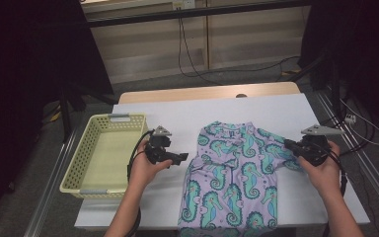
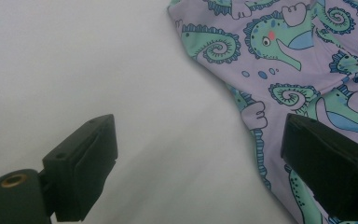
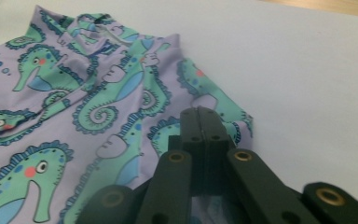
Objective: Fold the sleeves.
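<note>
Shirt (image 1: 234, 173): lilac, teal seahorse print, flat at centre frame.
Left gripper (image 1: 177, 158): jaws wide, empty.
Right gripper (image 1: 290, 145): jaws closed on the sleeve.

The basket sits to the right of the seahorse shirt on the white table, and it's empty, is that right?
Not quite: the basket sits to the left of the seahorse shirt, not the right, beyond the left gripper. The high view shows it. The rest holds: it stands on the white table and is empty.
</note>
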Demonstrator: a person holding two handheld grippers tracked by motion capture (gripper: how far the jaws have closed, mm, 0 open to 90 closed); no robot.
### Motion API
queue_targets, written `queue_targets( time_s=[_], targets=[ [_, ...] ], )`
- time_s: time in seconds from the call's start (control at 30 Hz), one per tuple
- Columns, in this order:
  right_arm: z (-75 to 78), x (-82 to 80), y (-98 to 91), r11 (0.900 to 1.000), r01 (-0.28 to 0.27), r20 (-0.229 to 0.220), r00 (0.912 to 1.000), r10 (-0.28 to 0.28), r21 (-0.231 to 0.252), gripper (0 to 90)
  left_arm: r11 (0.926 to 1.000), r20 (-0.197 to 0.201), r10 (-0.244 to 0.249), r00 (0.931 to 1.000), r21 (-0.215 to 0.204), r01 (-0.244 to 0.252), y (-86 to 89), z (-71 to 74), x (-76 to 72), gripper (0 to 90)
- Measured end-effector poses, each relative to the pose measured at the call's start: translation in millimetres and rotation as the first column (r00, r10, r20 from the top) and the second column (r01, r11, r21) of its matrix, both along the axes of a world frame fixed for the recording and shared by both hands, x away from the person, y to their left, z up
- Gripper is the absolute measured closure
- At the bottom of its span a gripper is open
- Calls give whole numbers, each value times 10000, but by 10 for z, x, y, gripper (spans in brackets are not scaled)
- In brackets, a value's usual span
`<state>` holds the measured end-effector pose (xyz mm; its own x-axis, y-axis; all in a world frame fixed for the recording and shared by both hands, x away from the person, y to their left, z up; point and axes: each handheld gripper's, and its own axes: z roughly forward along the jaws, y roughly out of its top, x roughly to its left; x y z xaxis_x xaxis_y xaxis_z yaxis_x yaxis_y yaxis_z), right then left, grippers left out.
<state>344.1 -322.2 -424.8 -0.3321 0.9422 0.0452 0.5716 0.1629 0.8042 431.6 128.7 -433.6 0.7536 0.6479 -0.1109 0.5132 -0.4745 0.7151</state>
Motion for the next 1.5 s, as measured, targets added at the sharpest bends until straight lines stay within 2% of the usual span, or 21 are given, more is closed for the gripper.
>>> queue_targets(
  time_s=[0.07, 0.13, 0.33, 0.37, 0.43, 0.5, 0.57, 0.67, 0.7, 0.73, 0.8, 0.87, 0.93, 0.97, 1.0, 1.03, 1.13, 1.17, 1.23, 1.37, 1.5],
  targets=[
    [5, 8, 54, 9998, -172, 31, 9998, 172, -42, 900, 10000, -40, 31, 10000, -29, -31, 0, -1, -2, 112],
    [11, 17, 121, 9985, -385, 50, 9992, 387, -380, 900, 10000, -79, -14, 10000, 11, 14, 0, -2, -2, 113],
    [-8, 52, 323, 9948, -869, -18, 9962, 869, -537, 900, 10000, -71, -34, 10000, 61, 34, -10, -8, -8, 114],
    [-12, 60, 373, 9930, -958, 12, 9954, 961, -698, 900, 10000, -71, -25, 10000, 25, 25, -11, -6, -6, 114],
    [-28, 88, 480, 9903, -1270, -25, 9919, 1270, -562, 900, 10000, -24, -27, 10000, 88, 27, -15, -14, -4, 114],
    [-38, 123, 594, 9842, -1561, -16, 9877, 1565, -837, 900, 9999, -107, -27, 9999, 99, 28, -23, -30, -7, 114],
    [-62, 158, 676, 9836, -1729, -53, 9849, 1728, -518, 900, 9999, -219, -67, 9997, 140, 70, -28, -44, -11, 115],
    [-90, 160, 797, 9766, -1996, -83, 9798, 1996, -804, 800, 9999, -195, -45, 9998, 165, 48, -35, -54, -17, 115],
    [-87, 152, 820, 9739, -2052, 31, 9785, 2064, -968, 764, 9998, -189, -65, 9998, 161, 68, -33, -51, -18, 115],
    [-74, 144, 824, 9751, -2015, 117, 9790, 2034, -925, 725, 9998, -189, -65, 9998, 161, 68, -33, -51, -18, 115],
    [-43, 132, 789, 9824, -1714, 363, 9840, 1744, -741, 666, 9998, -52, -43, 10000, 177, 44, -14, -29, -18, 115],
    [-14, 122, 713, 9861, -1422, 506, 9879, 1468, -856, 626, 9998, -89, -78, 9999, 184, 79, -2, -15, -17, 115],
    [-6, 114, 667, 9887, -1230, 499, 9906, 1276, -856, 613, 10000, -84, -16, 10000, 54, 16, 13, 1, -18, 115],
    [-7, 90, 550, 9935, -840, 435, 9952, 875, -762, 603, 9999, 31, 69, 10000, 77, -69, 26, 10, -18, 115],
    [-7, 90, 550, 9935, -840, 435, 9952, 875, -762, 603, 9999, 31, 69, 10000, 77, -69, 26, 10, -18, 115],
    [-16, 70, 457, 9954, -555, 394, 9975, 587, -775, 571, 10000, -70, 91, 9999, 20, -91, 32, 4, -19, 115],
    [-31, 38, 267, 9988, -186, 175, 9997, 195, -455, 525, 10000, -109, 94, 9999, -6, -94, 27, -9, -19, 115],
    [-47, 27, 222, 9990, -166, 34, 9999, 168, -405, 495, 10000, -107, 82, 9999, 54, -82, 26, -18, -11, 115],
    [-79, -3, 196, 9986, -205, -126, 9997, 199, -492, 488, 9999, -131, 82, 9999, 83, -81, 25, -29, -3, 115],
    [-74, -1, 180, 9985, -144, -112, 9998, 138, -521, 465, 10000, -249, 30, 9997, 54, -28, 21, -33, -11, 115],
    [-100, 12, 142, 9980, -21, -297, 9996, 3, -632, 475, 9999, -181, 130, 9998, 0, -130, 28, -21, -16, 115]
  ],
)
